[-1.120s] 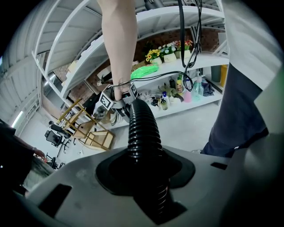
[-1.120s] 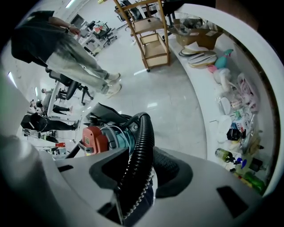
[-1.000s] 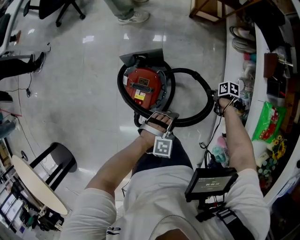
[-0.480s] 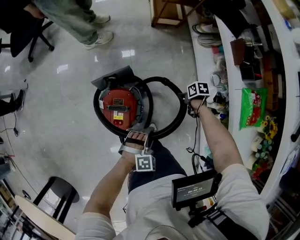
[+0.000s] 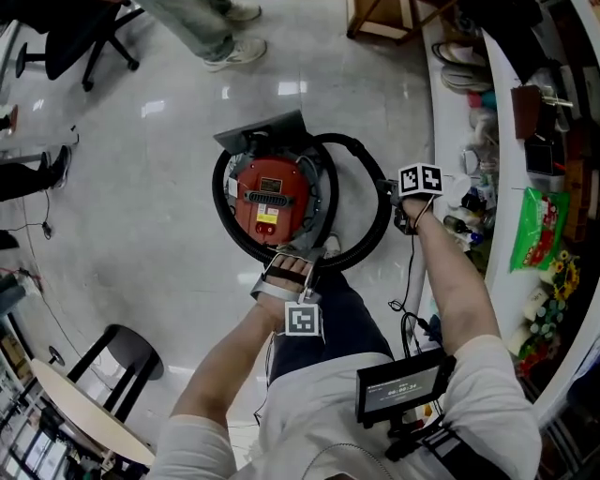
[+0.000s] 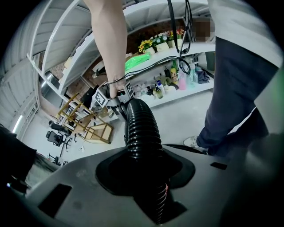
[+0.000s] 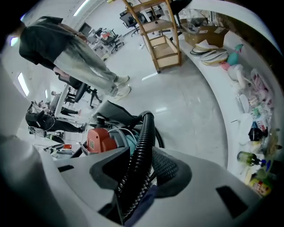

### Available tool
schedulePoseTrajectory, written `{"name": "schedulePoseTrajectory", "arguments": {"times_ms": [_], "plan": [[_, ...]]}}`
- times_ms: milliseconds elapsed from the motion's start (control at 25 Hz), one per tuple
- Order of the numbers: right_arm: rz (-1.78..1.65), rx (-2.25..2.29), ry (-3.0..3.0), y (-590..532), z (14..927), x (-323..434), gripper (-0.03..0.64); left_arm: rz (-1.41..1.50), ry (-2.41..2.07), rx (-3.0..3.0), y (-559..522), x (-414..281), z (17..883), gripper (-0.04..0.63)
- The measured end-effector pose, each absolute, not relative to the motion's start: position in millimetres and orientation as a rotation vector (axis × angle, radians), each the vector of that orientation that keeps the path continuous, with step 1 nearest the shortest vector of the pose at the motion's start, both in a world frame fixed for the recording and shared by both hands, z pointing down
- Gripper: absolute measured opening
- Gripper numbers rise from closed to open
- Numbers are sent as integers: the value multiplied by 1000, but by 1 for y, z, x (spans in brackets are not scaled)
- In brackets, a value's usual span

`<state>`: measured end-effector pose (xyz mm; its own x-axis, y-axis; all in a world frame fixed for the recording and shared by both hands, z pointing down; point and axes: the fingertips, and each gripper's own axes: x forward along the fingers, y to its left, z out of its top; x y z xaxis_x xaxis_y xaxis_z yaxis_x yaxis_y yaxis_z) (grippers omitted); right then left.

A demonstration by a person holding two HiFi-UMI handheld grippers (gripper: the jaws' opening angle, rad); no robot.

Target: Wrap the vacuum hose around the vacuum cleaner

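The vacuum cleaner [image 5: 270, 197], round with a red top, stands on the pale floor. Its black ribbed hose [image 5: 373, 240] circles the body and bulges out in a loop on the right. My left gripper [image 5: 294, 258] is shut on the hose at the vacuum's near side. The hose [image 6: 141, 133] fills the left gripper [image 6: 148, 179] and runs on towards the other hand. My right gripper [image 5: 399, 212] is shut on the hose at the loop's right edge, and its jaws have just closed a little further. From the right gripper [image 7: 133, 179] the hose [image 7: 143, 142] leads to the vacuum [image 7: 100, 139].
A white curved counter [image 5: 456, 112] runs along the right, crowded with bottles, a green packet [image 5: 536, 239] and flowers. A person's legs and shoes [image 5: 232, 52] are beyond the vacuum. A wooden frame [image 5: 384, 23] stands at the back, a black stool [image 5: 117, 361] and round table [image 5: 66, 403] at lower left.
The right gripper has moved in towards the vacuum with the hose, so the loop on the right is smaller. The left gripper keeps its hold at the near side.
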<state>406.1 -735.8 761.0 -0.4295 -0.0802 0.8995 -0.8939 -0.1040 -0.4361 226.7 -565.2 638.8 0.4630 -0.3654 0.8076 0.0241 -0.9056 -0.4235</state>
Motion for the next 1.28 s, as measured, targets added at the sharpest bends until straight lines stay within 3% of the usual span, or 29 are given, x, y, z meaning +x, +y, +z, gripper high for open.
{"name": "schedulePoseTrajectory", "arguments": {"times_ms": [840, 1280], "plan": [[1512, 889, -1542, -721, 888, 338, 146, -1607, 436, -2408, -501, 200, 771, 140], [1523, 920, -1605, -703, 969, 314, 147, -1847, 457, -2486, -467, 174, 875, 140]]}}
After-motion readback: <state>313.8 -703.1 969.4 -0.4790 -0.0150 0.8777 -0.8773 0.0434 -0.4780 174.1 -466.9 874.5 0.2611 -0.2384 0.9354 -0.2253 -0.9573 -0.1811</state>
